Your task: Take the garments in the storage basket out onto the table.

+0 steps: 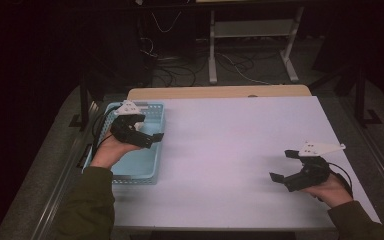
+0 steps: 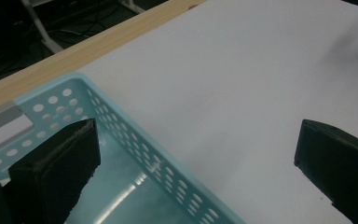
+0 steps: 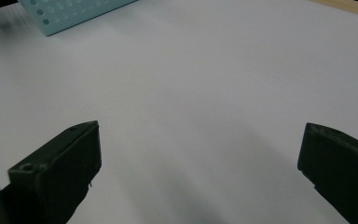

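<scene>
- Dim room surrounded a white table (image 1: 230,150), its far edge a strip of bare wood, with dark floor, loose cables and the legs of a white stand beyond it.
- On the table's left side sat a light blue perforated plastic basket (image 1: 150,170), long axis running from the person's near side to the far side; its floor looked empty where the left gripper view showed it.
- Directly over the basket hung the left gripper (image 1: 147,135), so the basket lay beneath and slightly to the left of its jaws. Those jaws stood wide apart and held nothing.
- In the left gripper view, one jaw hovered over the basket's inside and the other over bare table, with the basket's long right wall (image 2: 168,163) running between them.
- By judgement, the left hand (image 1: 111,150) was far the nearer to the basket; a short drop would bring a jaw to either side of that wall.
- Well apart, near the table's right front corner, was the right gripper (image 1: 282,165), held in the right hand (image 1: 330,192). Its jaws also stood wide apart and empty, pointing left across bare table.
- From the right gripper view, a corner of the basket (image 3: 70,14) appeared far off at the upper left, with plain white surface between.
- Olive-green sleeves (image 1: 87,205) came in from the bottom edge of the high view.
</scene>
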A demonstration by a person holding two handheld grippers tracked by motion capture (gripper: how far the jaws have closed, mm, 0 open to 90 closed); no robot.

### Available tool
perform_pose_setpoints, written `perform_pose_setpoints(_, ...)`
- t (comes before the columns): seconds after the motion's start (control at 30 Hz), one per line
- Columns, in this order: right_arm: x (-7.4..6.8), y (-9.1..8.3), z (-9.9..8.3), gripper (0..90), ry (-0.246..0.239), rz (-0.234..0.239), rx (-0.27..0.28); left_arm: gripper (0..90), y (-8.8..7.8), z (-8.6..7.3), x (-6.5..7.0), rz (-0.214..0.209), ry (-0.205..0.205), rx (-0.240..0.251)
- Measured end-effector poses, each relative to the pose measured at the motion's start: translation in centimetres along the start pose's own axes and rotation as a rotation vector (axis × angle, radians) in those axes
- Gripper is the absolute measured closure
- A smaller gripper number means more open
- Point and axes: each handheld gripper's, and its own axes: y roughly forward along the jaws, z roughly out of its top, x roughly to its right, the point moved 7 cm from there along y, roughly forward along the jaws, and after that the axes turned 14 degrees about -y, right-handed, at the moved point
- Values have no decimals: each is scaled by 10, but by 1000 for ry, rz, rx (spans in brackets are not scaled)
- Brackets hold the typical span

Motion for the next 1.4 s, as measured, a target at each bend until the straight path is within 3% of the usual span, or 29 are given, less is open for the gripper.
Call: perform_pose_setpoints(1.4, 1, 1, -1, 0, 2, 2, 0, 0, -2, 11, -48, 133, -69, -7)
